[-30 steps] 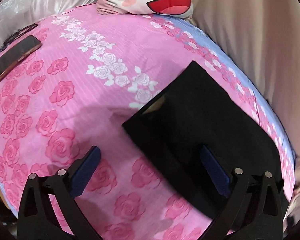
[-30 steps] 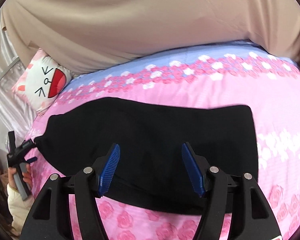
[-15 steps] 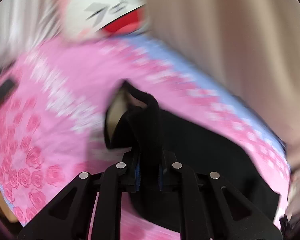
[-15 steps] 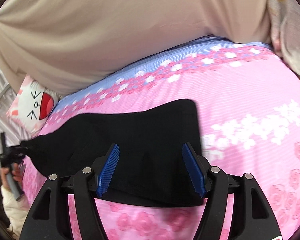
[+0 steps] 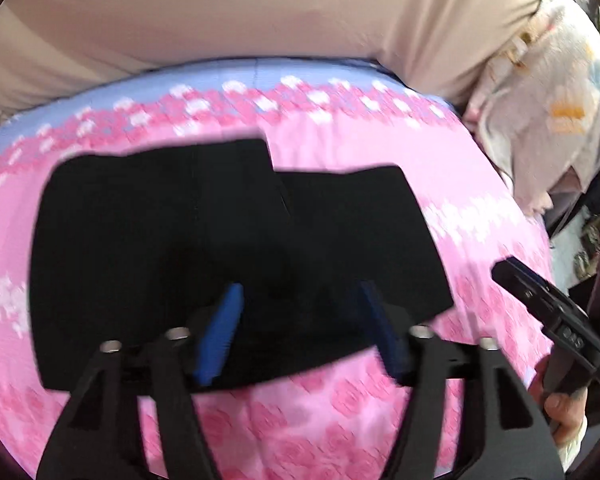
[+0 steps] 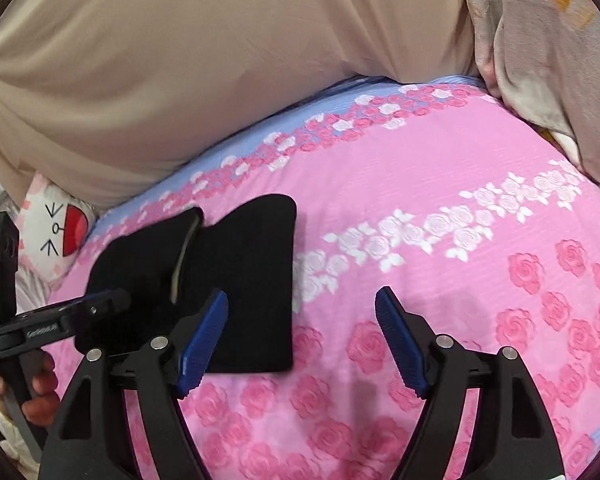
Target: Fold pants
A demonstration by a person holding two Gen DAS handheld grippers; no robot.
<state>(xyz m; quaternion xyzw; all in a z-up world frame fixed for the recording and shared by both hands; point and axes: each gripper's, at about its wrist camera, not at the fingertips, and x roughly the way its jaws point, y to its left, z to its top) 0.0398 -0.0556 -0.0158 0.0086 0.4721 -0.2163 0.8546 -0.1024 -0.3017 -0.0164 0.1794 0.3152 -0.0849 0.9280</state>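
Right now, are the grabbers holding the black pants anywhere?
No. The left gripper and right gripper are both opening, empty, above the folded black pants.

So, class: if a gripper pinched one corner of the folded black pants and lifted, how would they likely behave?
The black pants would probably droop, not stay flat: the folded layers already lie soft and uneven. They look thin, so likely light. On the bedsheet a push would probably bunch them rather than slide them whole.
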